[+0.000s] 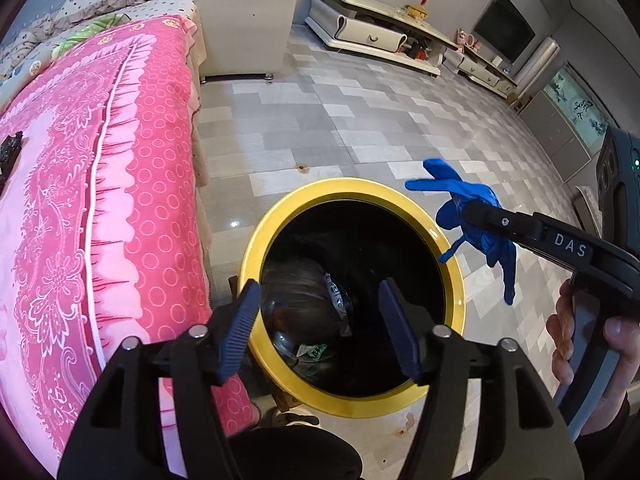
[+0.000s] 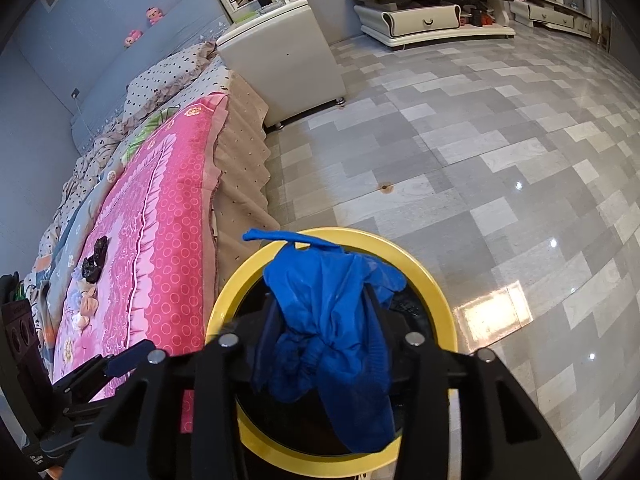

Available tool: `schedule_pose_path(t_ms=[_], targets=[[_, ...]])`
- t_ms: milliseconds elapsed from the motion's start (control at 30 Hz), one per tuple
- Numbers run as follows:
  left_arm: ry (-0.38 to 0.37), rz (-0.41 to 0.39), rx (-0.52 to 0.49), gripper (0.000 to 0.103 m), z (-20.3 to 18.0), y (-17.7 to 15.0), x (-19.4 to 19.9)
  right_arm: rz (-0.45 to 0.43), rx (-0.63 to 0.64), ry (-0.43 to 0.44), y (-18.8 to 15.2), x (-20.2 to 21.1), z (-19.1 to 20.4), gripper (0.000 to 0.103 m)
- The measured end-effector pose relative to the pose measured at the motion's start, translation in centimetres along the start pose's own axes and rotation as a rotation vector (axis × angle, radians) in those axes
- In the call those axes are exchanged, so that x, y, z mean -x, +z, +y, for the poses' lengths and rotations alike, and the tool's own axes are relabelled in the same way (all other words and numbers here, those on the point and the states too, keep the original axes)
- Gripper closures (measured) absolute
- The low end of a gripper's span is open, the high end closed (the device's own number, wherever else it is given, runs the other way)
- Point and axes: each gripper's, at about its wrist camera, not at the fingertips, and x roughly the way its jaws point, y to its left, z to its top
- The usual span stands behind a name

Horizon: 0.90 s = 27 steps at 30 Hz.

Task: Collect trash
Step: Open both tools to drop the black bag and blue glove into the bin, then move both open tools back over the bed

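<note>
Left gripper [image 1: 318, 330] fingers spread, empty, poised over the yellow-rimmed bin [image 1: 454, 268]. Right gripper [image 2: 320, 344] fingers parted around the blue glove [image 2: 332, 320], hanging above the bin mouth; pinched or loose, cannot tell. Best let go fully, shake clear if snagged. "DAS" legible on the right gripper. Beyond, more scraps on the bed [image 2: 168, 216].

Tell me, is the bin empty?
No. The bin already holds a crumpled dark bag and wrappers.
</note>
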Motion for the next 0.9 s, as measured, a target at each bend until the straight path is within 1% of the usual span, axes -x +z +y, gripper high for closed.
schedule_pose_path(t_ms=[67, 167, 300, 467, 700, 867, 900], targets=[[0.007, -0.008, 0.003, 0.040, 0.4, 0.0, 0.4, 0.000, 0.001, 0.001, -0.2, 0.4, 0.2, 0.060], [0.009, -0.018, 0.024, 0.037, 1.1, -0.1, 1.2, -0.007, -0.001, -0.001, -0.3, 0.9, 0.2, 0.055], [0.029, -0.041, 0.036, 0.032, 2.2, -0.3, 2.4, -0.015, 0.002, -0.001, -0.4, 1.6, 0.5, 0.049], [0.058, -0.063, 0.054, 0.030, 3.9, -0.8, 4.0, -0.015, 0.012, 0.007, -0.7, 2.0, 1.3, 0.048], [0.099, -0.108, 0.086, 0.026, 7.2, -1.9, 7.1, -0.004, 0.078, 0.038, -1.3, 2.5, 5.3, 0.047], [0.143, -0.142, 0.112, 0.025, 10.4, -2.9, 9.8, 0.002, 0.149, 0.067, -1.7, 2.3, 9.5, 0.046], [0.148, -0.147, 0.118, 0.025, 11.0, -3.2, 10.3, 0.005, 0.164, 0.076, -1.9, 2.2, 10.4, 0.044]])
